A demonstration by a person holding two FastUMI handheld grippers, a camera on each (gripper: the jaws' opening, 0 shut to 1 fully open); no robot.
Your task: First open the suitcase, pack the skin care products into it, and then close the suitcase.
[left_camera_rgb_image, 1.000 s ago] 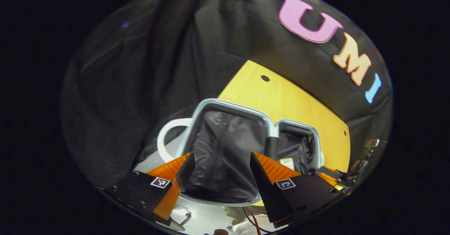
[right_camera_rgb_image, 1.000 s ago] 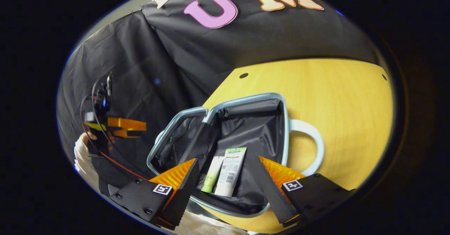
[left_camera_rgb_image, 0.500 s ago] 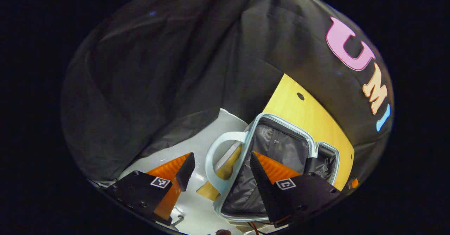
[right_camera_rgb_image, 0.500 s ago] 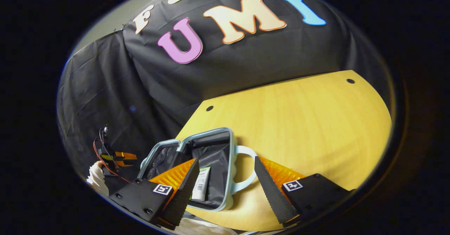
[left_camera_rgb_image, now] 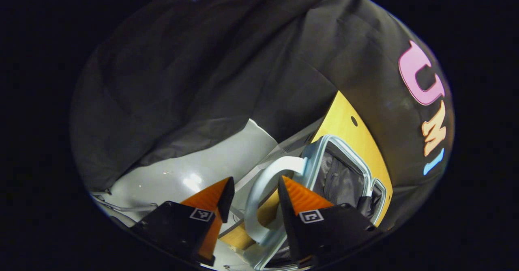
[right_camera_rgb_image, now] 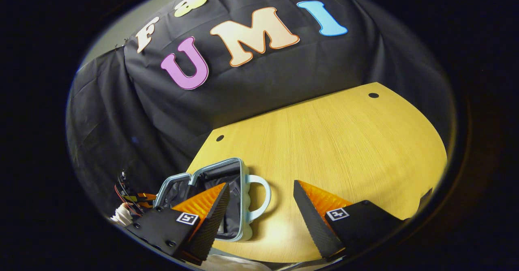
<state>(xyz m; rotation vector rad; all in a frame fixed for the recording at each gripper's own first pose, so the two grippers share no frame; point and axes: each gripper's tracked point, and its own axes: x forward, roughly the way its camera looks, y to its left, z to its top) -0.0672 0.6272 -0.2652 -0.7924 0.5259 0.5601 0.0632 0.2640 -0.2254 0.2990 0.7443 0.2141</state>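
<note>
**Observer:** Start with the big picture. Where does everything sit?

**Operator:** The worktop (right_camera_rgb_image: 324, 141) runs wide and bare on the right of my right gripper view. The suitcase (right_camera_rgb_image: 211, 177) lies open near the worktop's left near corner, both halves spread flat with dark lining showing. In my left gripper view the same suitcase (left_camera_rgb_image: 344, 177) sits to the right of my left tongs (left_camera_rgb_image: 253, 188), and the half nearest them hangs past the worktop's edge.

**Observer:** And what does the coming move turn on?

**Operator:** I judge it's the closing step, so the lid handle (left_camera_rgb_image: 263, 190) matters. It's a pale loop on the left half, and it stands right between the fingers of my left tongs; its long run goes near to far, roughly along the fingers. I'd say the left tongs are far the nearer.

**Observer:** State of the left tongs?

**Operator:** Narrowed around the handle's loop, but with gaps on both sides, so not pressing on it as far as I can see.

**Observer:** The right?

**Operator:** My right tongs (right_camera_rgb_image: 261, 200) are wide and hold nothing. The other handle (right_camera_rgb_image: 259, 198) lies just off their left finger, the case to the left of them. Farther left I see the left tongs (right_camera_rgb_image: 140, 198), small.

**Observer:** The skin care products?

**Operator:** My left finger in the right gripper view covers that compartment; I can't tell.
</note>
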